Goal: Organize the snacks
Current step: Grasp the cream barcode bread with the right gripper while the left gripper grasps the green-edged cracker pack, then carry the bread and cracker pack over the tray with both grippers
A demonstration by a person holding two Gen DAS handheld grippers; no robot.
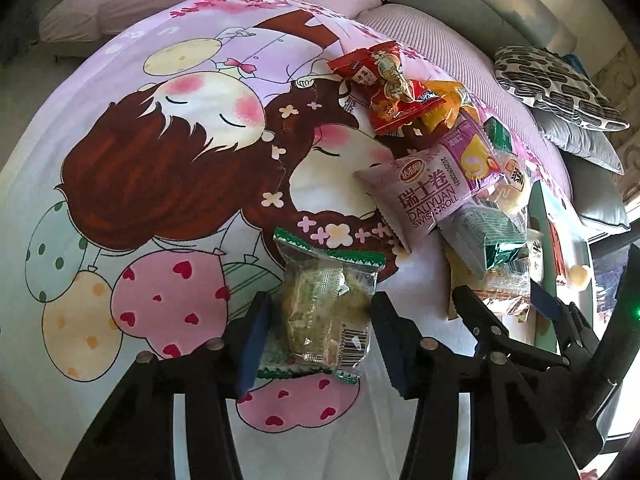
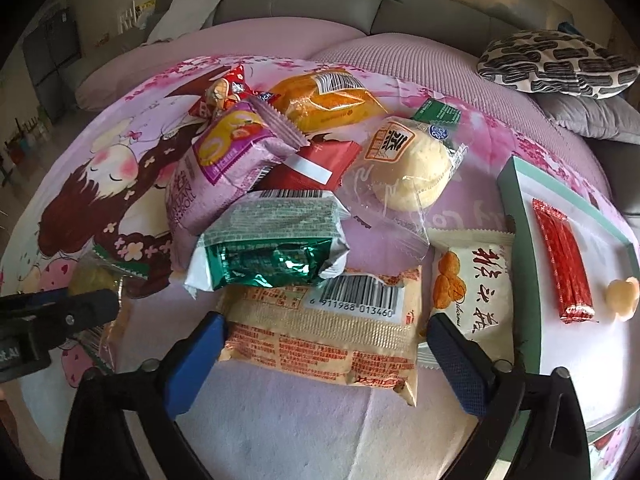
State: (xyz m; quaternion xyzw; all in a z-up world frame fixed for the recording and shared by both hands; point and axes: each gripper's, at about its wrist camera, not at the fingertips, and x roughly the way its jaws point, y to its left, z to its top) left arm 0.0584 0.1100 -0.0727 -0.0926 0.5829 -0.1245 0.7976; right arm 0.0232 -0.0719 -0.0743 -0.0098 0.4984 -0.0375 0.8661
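A clear snack packet with green zigzag ends [image 1: 324, 312] lies on the cartoon-print sheet [image 1: 160, 168]. My left gripper [image 1: 320, 340] straddles it, and both blue pads touch its sides. The pile of snacks sits to the right, with a purple Swiss roll pack [image 1: 424, 200] on top. My right gripper [image 2: 328, 360] stands wide around a beige packet with a barcode [image 2: 328, 332]; its pads sit just off the packet's ends. Behind that packet lie a green foil pack [image 2: 272, 256], a red pack [image 2: 316, 164] and a pale bun in clear wrap [image 2: 412, 172].
A teal-rimmed white tray [image 2: 516, 184] at the right holds a red stick pack [image 2: 564, 264] and a small round snack [image 2: 622, 292]. A white packet with black script [image 2: 480, 280] lies beside the tray. Patterned cushion [image 2: 556, 64] and grey sofa behind.
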